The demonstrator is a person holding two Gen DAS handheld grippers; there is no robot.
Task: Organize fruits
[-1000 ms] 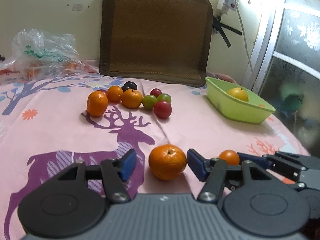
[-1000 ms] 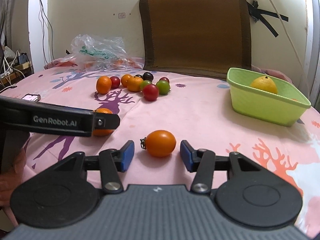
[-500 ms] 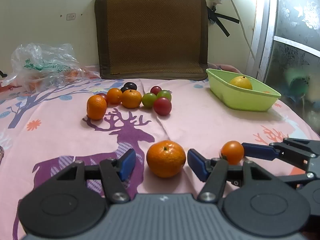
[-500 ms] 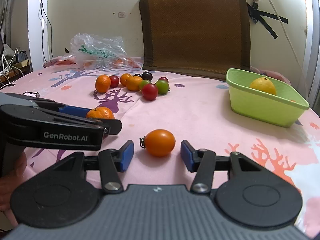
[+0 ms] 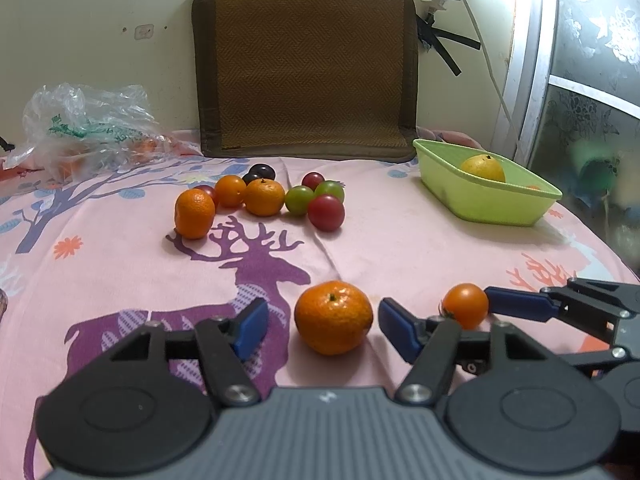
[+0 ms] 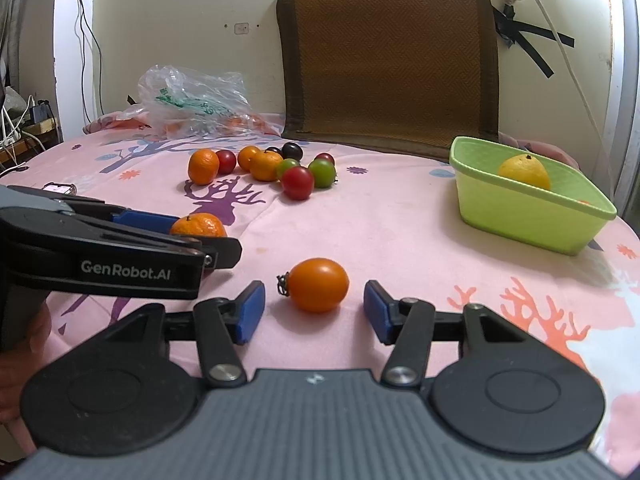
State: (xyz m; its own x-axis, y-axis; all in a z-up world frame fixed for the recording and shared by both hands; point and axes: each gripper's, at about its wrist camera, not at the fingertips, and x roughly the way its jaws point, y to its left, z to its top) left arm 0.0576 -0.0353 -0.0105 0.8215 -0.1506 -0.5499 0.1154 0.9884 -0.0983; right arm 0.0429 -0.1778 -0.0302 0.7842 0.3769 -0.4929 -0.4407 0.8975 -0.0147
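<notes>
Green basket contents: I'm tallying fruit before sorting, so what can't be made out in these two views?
- Green basket floor: its near wall hides it in both views; only a yellow citrus and an orange sliver show.
- Plastic bag: crumpled film blurs the orange things inside.
- Fruit cluster: front fruits partly cover a dark one behind.

pink printed bedsheet (image 5: 400, 248) with a purple deer carries everything. near edge: a mandarin (image 5: 333, 317) and, to its right, an orange tomato (image 6: 318, 285). further back, a fruit cluster (image 5: 260, 198) mid-left, a green basket (image 5: 486, 200) right, a plastic bag (image 5: 86, 128) far left, a brown cushion (image 5: 306, 68) against the wall.
</notes>
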